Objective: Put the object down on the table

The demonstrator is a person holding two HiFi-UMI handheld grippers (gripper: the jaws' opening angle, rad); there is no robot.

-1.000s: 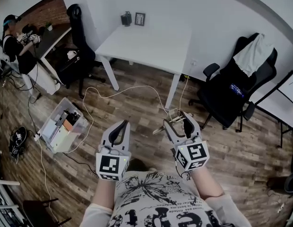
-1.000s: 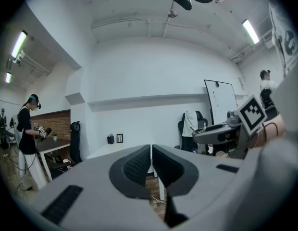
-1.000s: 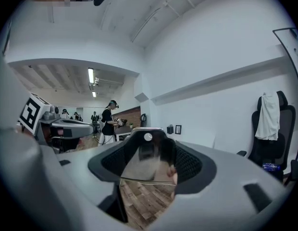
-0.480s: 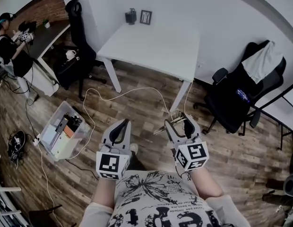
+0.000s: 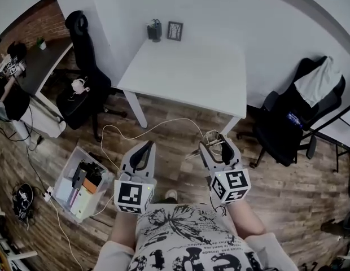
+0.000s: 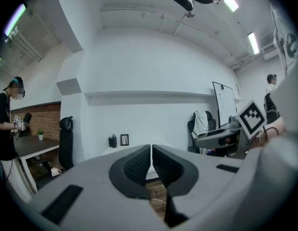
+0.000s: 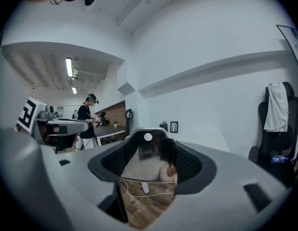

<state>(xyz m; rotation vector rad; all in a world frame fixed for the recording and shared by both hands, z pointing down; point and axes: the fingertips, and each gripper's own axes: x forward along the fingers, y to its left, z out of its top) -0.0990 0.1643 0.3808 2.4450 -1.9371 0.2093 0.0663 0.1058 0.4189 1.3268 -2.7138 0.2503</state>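
My right gripper [image 5: 216, 142] is shut on a small object with a pale frame [image 5: 211, 141], held above the wooden floor short of the white table [image 5: 186, 66]. In the right gripper view, the object [image 7: 148, 153] fills the wide gap between the jaws; it looks glassy, with a silvery rim and a round white dot on top. My left gripper [image 5: 145, 148] hangs level beside it, jaws shut with nothing between them. Its dark pads [image 6: 139, 165] meet in the left gripper view. Both grippers point at the table.
A dark holder [image 5: 154, 30] and a small picture frame [image 5: 175, 30] stand at the table's back edge. Black office chairs stand at left [image 5: 79, 49] and right [image 5: 293, 117]. A cable [image 5: 147, 126] and an open box of items [image 5: 79, 182] lie on the floor.
The table has come nearer and sits more squarely ahead of both grippers. The grippers keep their pose and the right one's hold. The person at far left has slid towards the picture's edge.
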